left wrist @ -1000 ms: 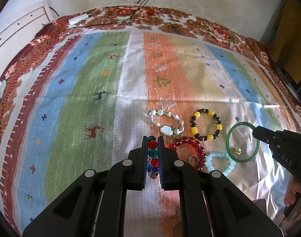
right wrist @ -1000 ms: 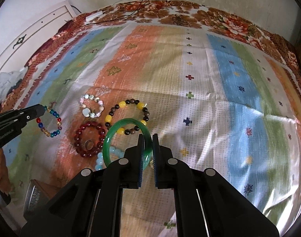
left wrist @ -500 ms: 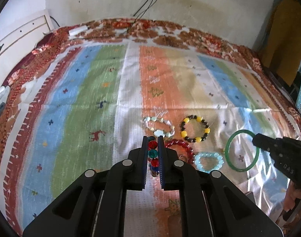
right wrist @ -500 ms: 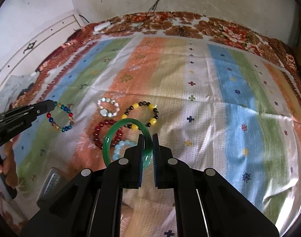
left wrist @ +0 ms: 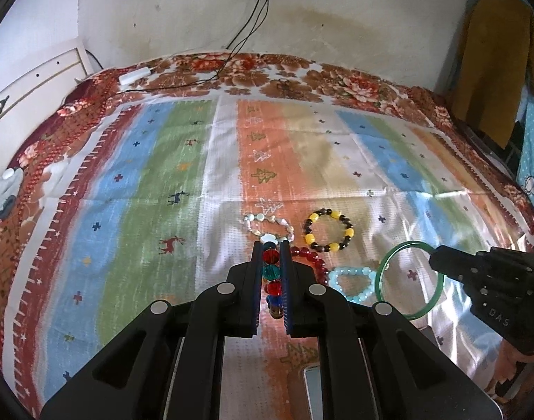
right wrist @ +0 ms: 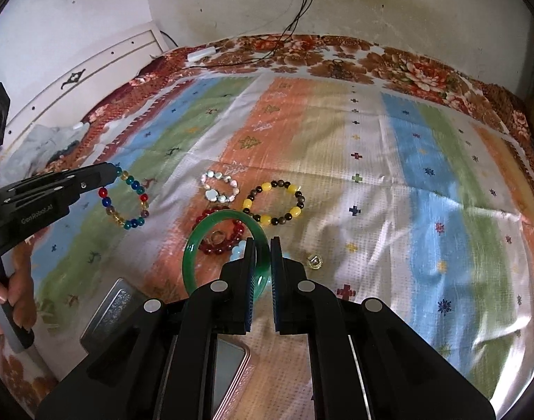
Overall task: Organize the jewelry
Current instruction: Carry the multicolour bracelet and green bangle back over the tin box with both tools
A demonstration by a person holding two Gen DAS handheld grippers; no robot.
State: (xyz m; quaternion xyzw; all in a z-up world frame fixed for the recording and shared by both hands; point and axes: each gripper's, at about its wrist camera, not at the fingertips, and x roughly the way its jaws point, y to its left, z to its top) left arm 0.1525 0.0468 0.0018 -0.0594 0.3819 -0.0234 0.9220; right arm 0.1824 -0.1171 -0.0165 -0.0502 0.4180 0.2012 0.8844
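My left gripper (left wrist: 270,245) is shut on a bracelet of red, teal and blue beads (left wrist: 271,271), which hangs off the striped cloth (left wrist: 162,182). From the right wrist view that bracelet (right wrist: 138,222) dangles from the left gripper (right wrist: 113,169). My right gripper (right wrist: 263,243) is shut on a green bangle (right wrist: 228,214), held above the cloth; the left wrist view shows the bangle (left wrist: 410,243) at the right gripper (left wrist: 433,257). On the cloth lie a shell bracelet (left wrist: 267,225), a yellow-and-dark bead bracelet (left wrist: 328,229), a red bead bracelet (left wrist: 309,257) and a pale blue one (left wrist: 352,281).
A ring (right wrist: 218,235) lies inside the red bracelet and a small gold piece (right wrist: 315,261) sits to its right. A metal tin lid (right wrist: 116,308) and an open box (right wrist: 232,367) are near the front edge. Cables (left wrist: 239,42) run down the far wall.
Both grippers have risen and drawn back, each with its piece still held. The jewellery on the cloth now looks smaller and farther off, and more of the wall shows.
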